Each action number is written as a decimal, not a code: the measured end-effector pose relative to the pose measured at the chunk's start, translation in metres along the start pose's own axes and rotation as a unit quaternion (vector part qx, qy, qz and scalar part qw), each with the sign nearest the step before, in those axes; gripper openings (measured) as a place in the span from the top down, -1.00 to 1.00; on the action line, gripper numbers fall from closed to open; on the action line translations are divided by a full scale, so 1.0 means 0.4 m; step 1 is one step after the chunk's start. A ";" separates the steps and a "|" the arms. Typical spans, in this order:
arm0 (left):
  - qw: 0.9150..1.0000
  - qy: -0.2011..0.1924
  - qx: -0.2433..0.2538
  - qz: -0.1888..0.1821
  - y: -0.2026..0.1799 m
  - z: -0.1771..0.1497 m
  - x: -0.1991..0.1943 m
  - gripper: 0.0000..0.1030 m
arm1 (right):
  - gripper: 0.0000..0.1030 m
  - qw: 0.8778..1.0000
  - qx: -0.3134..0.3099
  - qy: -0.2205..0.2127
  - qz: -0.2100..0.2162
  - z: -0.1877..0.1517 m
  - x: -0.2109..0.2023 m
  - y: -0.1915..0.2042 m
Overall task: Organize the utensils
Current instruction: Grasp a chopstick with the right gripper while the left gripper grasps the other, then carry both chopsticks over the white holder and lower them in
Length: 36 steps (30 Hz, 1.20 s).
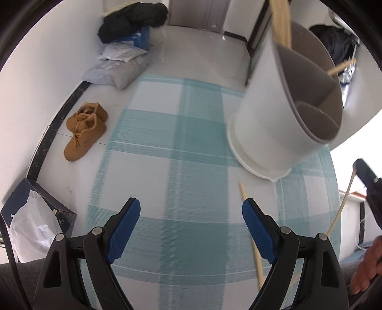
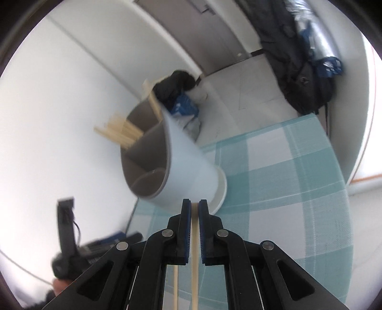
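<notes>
Pinching one chopstick [image 2: 194, 238] in our right gripper [image 2: 195, 206] for the holder [image 2: 188, 162] near the table's [image 2: 298, 190] edge; left gripper [image 1: 191, 214] spread, empty.

Ahead of the jaws, beyond the teal-checked tablecloth [image 1: 167, 147], pale floor tiles [image 1: 195, 47] run between white walls [image 1: 47, 59] to a grey door [image 1: 198, 12].

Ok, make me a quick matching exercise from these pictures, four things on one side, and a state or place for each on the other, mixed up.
Things:
1. left gripper
2. right gripper
3. utensil holder
4. tan shoes

States or places:
A. on the floor by the wall
B. shut on a chopstick
C. open, nothing between the pads
D. on the checked cloth, sticks inside

Pairs: 1-C, 2-B, 3-D, 4-A
</notes>
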<state>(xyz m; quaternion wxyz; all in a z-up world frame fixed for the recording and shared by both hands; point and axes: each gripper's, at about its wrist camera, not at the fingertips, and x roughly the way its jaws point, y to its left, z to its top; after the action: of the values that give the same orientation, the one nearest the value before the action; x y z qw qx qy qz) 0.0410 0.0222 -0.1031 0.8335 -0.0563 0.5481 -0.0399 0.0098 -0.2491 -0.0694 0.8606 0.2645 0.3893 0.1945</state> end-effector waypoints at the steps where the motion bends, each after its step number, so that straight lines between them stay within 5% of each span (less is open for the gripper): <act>1: 1.000 0.003 0.004 0.001 -0.014 0.000 0.002 -0.61 | 0.89 1.000 0.017 -0.014 0.006 0.004 -0.019 -0.018; 9: 0.998 0.033 0.030 0.040 -0.106 0.005 0.062 -0.60 | 0.89 0.995 0.059 -0.077 0.006 0.044 -0.090 -0.084; 12: 0.996 0.057 0.022 0.061 -0.106 0.001 0.103 -0.39 | 0.89 0.995 0.070 -0.077 0.008 0.031 -0.101 -0.098; 15: 0.996 0.037 0.015 0.082 -0.112 0.003 0.093 -0.29 | 0.89 0.994 0.078 -0.077 0.016 0.028 -0.114 -0.109; 22: 0.996 0.050 -0.020 0.072 -0.136 0.011 0.085 0.92 | 0.89 0.995 0.068 -0.074 0.020 0.027 -0.104 -0.109; 26: 0.996 0.042 -0.075 0.038 -0.091 0.009 0.078 0.98 | 0.89 0.996 0.061 -0.069 0.019 0.022 -0.100 -0.101; 36: 0.997 -0.039 -0.068 0.002 -0.080 0.030 -0.050 0.98 | 0.89 0.994 0.002 -0.107 0.010 0.007 -0.140 -0.037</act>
<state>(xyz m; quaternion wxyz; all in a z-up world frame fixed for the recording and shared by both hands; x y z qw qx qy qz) 0.0441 -0.0065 -0.0757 0.8486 -0.1139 0.5166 0.0014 -0.0212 -0.2918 -0.0449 0.8948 0.2892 0.2930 0.1728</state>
